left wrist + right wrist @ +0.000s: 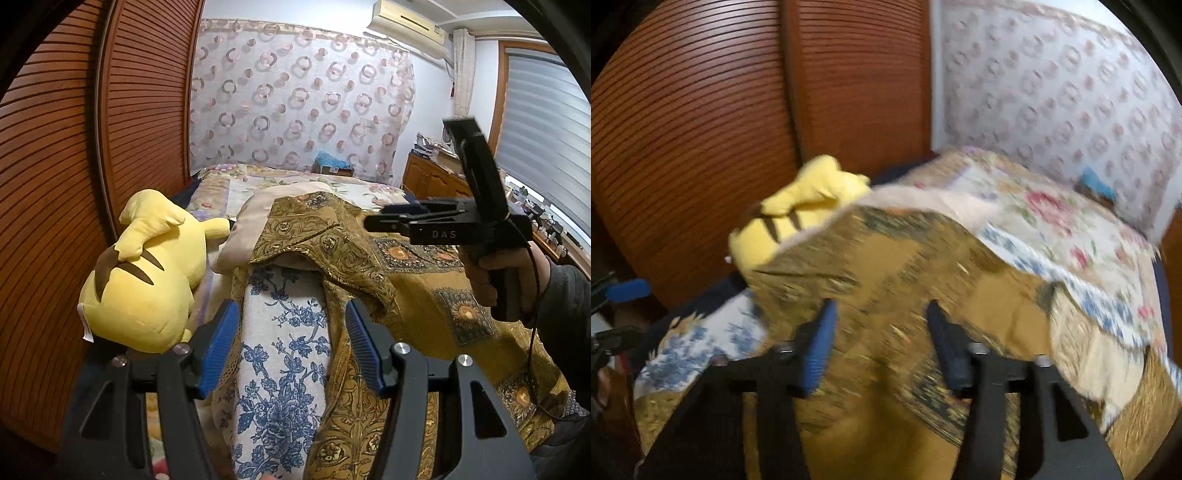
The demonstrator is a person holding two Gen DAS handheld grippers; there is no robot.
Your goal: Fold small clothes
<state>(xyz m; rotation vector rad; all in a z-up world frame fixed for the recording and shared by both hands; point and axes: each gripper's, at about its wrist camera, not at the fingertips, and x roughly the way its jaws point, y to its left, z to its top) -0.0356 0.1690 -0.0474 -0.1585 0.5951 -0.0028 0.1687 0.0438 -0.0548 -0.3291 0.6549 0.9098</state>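
A gold patterned garment (417,291) lies spread over the bed, its collar end draped on a beige pillow (251,225). My left gripper (291,347) is open; its blue pads straddle a white cushion with blue flowers (280,406), and the garment's edge lies beside the right pad. A hand (498,269) holds my right gripper (369,223) just above the garment's upper part. In the blurred right wrist view, that right gripper (879,339) has its jaws apart over the gold garment (894,266), with no cloth pinched between them.
A yellow plush toy (147,280) lies on the bed's left side, next to louvred wooden doors (55,184). A flowered quilt (1052,218) covers the bed beyond. A patterned curtain (303,96) hangs behind, and a wooden cabinet (432,177) stands at the right.
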